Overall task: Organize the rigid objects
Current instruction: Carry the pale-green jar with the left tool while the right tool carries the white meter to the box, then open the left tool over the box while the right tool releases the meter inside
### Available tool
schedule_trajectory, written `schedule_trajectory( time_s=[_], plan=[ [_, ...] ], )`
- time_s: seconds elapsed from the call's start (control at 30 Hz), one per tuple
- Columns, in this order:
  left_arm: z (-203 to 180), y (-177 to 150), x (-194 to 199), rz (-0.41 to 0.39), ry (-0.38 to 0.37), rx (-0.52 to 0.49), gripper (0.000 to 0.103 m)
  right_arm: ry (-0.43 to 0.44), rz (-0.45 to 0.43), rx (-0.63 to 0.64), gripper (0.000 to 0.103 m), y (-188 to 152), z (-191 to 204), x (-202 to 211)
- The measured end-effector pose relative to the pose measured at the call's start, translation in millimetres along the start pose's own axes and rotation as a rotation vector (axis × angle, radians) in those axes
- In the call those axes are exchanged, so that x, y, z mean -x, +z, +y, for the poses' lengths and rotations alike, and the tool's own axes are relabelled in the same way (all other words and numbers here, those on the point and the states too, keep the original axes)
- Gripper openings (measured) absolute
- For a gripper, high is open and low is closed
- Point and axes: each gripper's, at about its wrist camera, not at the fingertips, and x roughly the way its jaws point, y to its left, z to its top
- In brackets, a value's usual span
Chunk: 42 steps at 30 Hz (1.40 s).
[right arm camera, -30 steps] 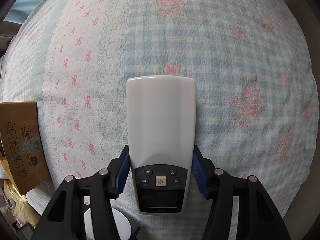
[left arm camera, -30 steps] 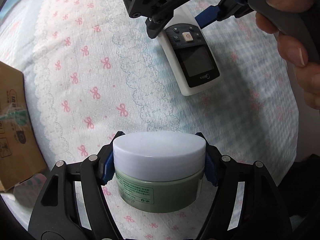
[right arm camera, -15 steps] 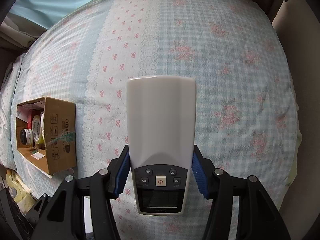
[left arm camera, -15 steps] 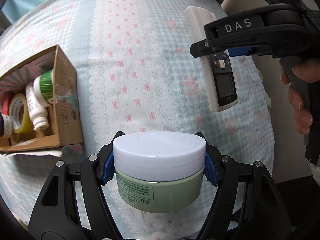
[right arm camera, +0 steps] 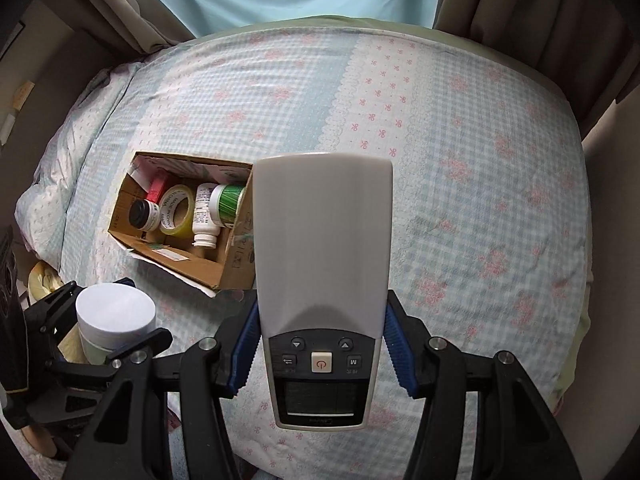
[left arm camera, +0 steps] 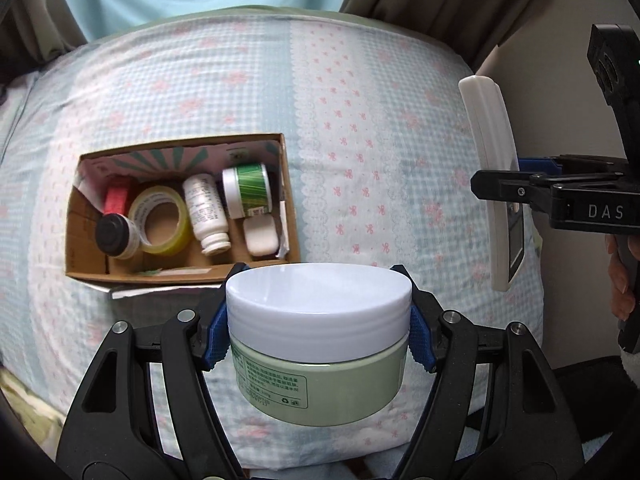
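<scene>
Risk hangs above the bed (left arm camera: 360,128): left hand-held gripper (left arm camera: 319,330) clamps a cream jar (left arm camera: 319,344), right hand-held gripper (right arm camera: 320,354) pinches a remote (right arm camera: 322,264), and the crowded box (left arm camera: 292,200) at ten o'clock could snag either.

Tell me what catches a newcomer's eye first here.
Up front, the left gripper clamps a green jar with a white lid, and the right gripper clamps a white remote. Both hang above a checked bedspread. On it lies an open cardboard box holding bottles and tape.
</scene>
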Motion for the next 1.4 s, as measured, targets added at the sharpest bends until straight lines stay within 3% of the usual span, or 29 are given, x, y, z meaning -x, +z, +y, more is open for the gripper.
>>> schedule_trajectory(
  time_s=[0.23, 0.43, 0.73, 1.07, 1.23, 1.4],
  plan=[
    [85, 18, 25, -0.013, -0.051, 0.011, 0.067, 0.018, -0.024, -0.026, 0.053, 19, 67, -5],
    [154, 43, 27, -0.010, -0.056, -0.047, 0.067, 0.006, -0.029, -0.068, 0.053, 46, 119, -22],
    [225, 89, -28, 0.043, -0.046, -0.140, 0.067, -0.053, 0.012, 0.026, 0.053, 79, 179, -72],
    [229, 104, -107, 0.116, -0.091, -0.227, 0.067, -0.124, 0.109, 0.112, 0.053, 99, 194, -153],
    [216, 92, -138, 0.156, -0.096, -0.317, 0.067, -0.196, 0.157, 0.263, 0.053, 93, 205, -193],
    [208, 84, -155, 0.183, -0.093, -0.383, 0.067, -0.188, 0.182, 0.248, 0.053, 91, 203, -216]
  ],
)
